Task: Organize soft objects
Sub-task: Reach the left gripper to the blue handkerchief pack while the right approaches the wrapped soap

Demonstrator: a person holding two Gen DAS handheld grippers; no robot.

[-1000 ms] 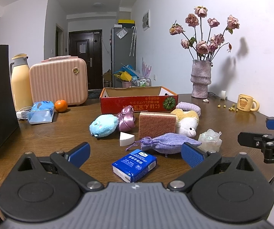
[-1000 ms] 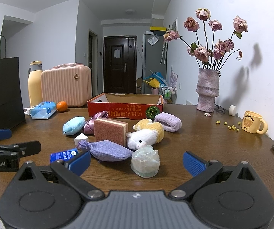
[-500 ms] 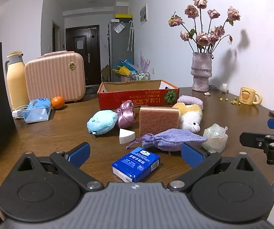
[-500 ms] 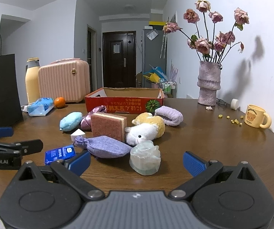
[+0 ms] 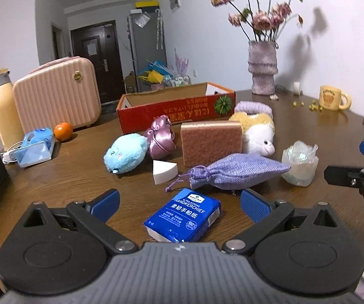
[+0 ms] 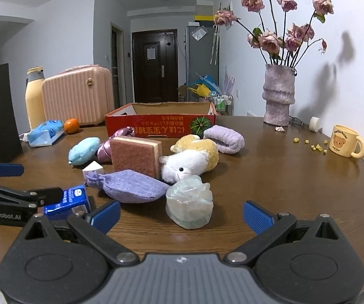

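Two hand-held tools hover low over a wooden desk (image 6: 270,167), both spread wide and empty. The left tool (image 5: 179,201) frames a blue handkerchief pack (image 5: 183,215); the right tool (image 6: 180,215) frames a clear squishy lump (image 6: 189,204). No soft item is in the red box (image 6: 160,124) behind them. This looks like the approach step: next, each closes gently, then lifts toward the box.

Lilac pouch (image 5: 235,172), sky-blue plush (image 5: 126,153), red box (image 5: 176,107), ribbed pink suitcase (image 5: 55,93)
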